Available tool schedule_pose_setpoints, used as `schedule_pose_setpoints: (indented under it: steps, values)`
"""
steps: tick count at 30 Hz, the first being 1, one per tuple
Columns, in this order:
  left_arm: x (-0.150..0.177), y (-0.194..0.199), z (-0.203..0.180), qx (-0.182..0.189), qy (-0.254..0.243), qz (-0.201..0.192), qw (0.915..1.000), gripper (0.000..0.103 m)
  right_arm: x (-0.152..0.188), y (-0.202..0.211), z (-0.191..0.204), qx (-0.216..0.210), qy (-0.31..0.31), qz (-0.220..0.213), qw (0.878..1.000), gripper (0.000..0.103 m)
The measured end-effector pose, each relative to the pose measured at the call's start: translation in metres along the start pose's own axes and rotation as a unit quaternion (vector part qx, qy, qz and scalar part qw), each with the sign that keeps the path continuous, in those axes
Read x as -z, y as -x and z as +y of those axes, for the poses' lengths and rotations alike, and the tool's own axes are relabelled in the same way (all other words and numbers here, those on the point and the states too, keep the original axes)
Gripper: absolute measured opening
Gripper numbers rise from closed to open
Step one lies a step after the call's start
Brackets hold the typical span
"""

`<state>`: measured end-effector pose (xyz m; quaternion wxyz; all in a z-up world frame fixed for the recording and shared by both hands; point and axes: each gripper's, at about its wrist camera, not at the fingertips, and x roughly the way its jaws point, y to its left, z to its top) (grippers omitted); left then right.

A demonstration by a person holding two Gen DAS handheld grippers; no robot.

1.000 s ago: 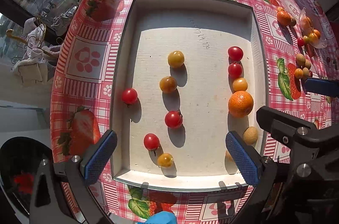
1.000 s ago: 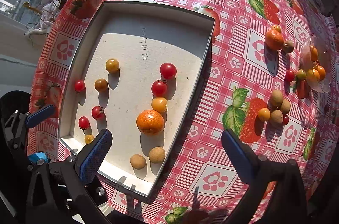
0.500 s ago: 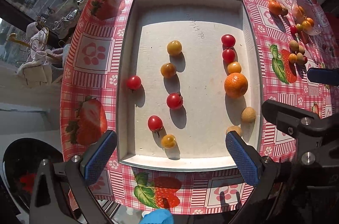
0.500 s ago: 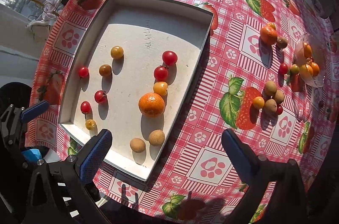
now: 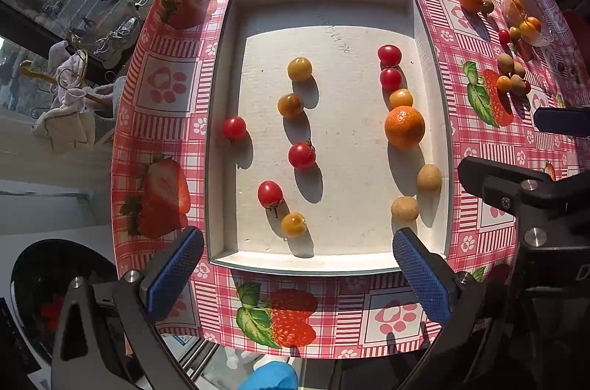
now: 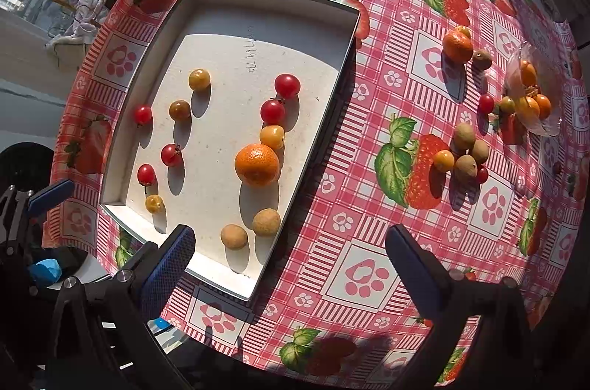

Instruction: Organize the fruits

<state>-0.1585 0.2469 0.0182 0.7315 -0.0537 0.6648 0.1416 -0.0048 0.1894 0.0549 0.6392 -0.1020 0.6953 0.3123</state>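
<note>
A round table covered in a red-and-white checked oilcloth printed with strawberries and paw marks [image 5: 166, 87] fills both views in strong sunlight. On its left half lies a shallow rectangular white cardboard tray [image 5: 332, 2] with low walls, its near edge close to the table's near rim.

Both tools hang above the near edge of the table. The left gripper [image 5: 295, 261] has its blue-padded fingers [image 5: 173, 268] spread wide, holding nothing, over the tray's near wall. The right gripper [image 6: 291, 264] is likewise wide apart and empty, above the tray's near right corner and the cloth beside it.

In the tray, a large orange mandarin [image 5: 404, 127] sits by the right wall, touching a small orange cherry tomato [image 5: 401, 98] just beyond it; two red cherry tomatoes [image 5: 389, 55] lie farther on in the same line, and two tan longans [image 5: 429, 176] lie nearer. Seven more small red and yellow tomatoes [image 5: 301, 155] are scattered over the tray's left and middle.

On the cloth at right, well apart from the tray, lie a second mandarin [image 6: 457, 47], a cluster of longans and small tomatoes [image 6: 465, 154], and a clear plastic bag holding orange fruit [image 6: 533, 95]
</note>
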Motion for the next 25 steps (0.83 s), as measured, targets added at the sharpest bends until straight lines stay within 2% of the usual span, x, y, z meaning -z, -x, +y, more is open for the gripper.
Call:
schedule_pose_setpoints:
  steps: [25]
  values:
    - [0.010,0.004,-0.009,0.007,0.003,0.006,1.0000,0.103,0.005,0.004,0.006,-0.003,0.020,-0.005,1.000,0.103]
